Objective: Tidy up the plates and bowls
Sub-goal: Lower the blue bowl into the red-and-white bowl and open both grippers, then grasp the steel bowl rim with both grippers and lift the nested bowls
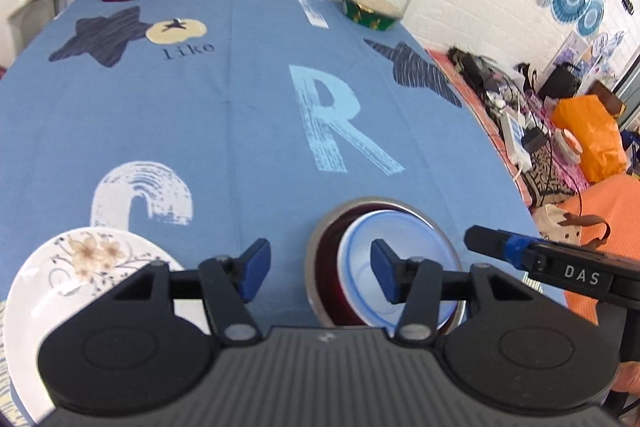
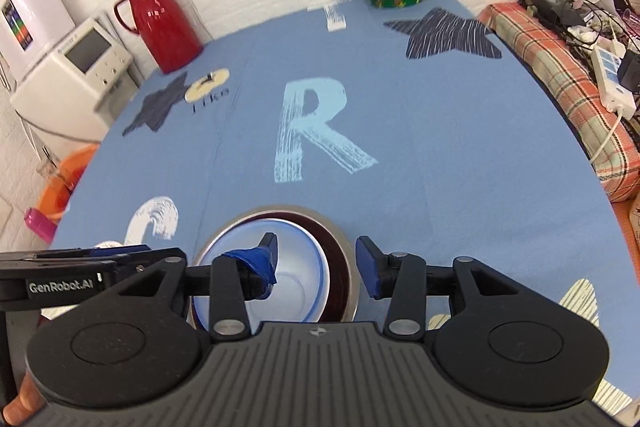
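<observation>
Both grippers hover level, side by side: the left gripper (image 1: 320,273) gapes wide, the right gripper (image 2: 316,265) likewise, pointing toward twelve o'clock.

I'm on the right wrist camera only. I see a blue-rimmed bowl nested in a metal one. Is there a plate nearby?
Observer: Yes. A white floral plate lies left of the metal bowl, apart from it, on the tablecloth.
Operator: Is the left gripper holding it?
Observer: No. The left gripper is open and holds nothing; it points at the gap between plate and bowl.
Operator: Anything on the plate?
Observer: The part that shows is bare; the gripper body hides its near side.
</observation>
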The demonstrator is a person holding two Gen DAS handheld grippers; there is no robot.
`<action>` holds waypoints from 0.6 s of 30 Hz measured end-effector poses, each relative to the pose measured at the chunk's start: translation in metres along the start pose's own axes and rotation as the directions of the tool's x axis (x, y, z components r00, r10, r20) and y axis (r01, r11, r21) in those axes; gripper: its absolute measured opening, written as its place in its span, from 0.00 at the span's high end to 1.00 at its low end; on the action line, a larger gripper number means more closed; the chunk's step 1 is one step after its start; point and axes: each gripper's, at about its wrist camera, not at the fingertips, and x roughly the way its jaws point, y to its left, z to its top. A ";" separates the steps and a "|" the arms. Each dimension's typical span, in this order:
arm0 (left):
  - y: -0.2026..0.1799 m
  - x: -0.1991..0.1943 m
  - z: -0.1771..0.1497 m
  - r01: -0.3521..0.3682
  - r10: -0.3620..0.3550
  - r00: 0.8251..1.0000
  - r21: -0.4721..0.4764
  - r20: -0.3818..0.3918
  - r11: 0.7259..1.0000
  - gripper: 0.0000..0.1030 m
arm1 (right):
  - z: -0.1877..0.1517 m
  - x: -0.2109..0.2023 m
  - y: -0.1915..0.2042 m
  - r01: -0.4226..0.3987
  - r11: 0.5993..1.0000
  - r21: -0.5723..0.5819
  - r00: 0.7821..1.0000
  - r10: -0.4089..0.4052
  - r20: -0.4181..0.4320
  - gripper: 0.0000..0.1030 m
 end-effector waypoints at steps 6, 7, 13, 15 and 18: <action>0.019 -0.015 -0.021 0.005 -0.003 0.997 -0.029 0.072 1.000 0.41 | -0.027 -0.009 -0.012 -0.051 0.994 0.094 0.992 0.040 0.121 0.72; 0.020 -0.017 -0.023 -0.005 0.008 0.996 -0.031 0.088 1.000 0.41 | -0.034 -0.012 -0.013 -0.067 0.990 0.121 0.987 0.048 0.155 0.72; 0.019 -0.020 -0.026 -0.070 0.071 0.988 -0.009 0.136 0.998 0.39 | -0.072 -0.021 -0.020 -0.075 0.954 0.291 0.960 -0.009 0.279 0.70; 0.022 -0.019 -0.026 -0.071 0.073 0.987 -0.018 0.141 0.997 0.38 | -0.072 -0.019 -0.020 0.030 0.932 0.360 0.968 -0.117 0.222 0.68; 0.024 -0.017 -0.026 -0.086 0.088 0.986 -0.019 0.144 0.996 0.37 | -0.068 -0.017 -0.018 0.117 0.945 0.307 0.960 -0.186 0.207 0.68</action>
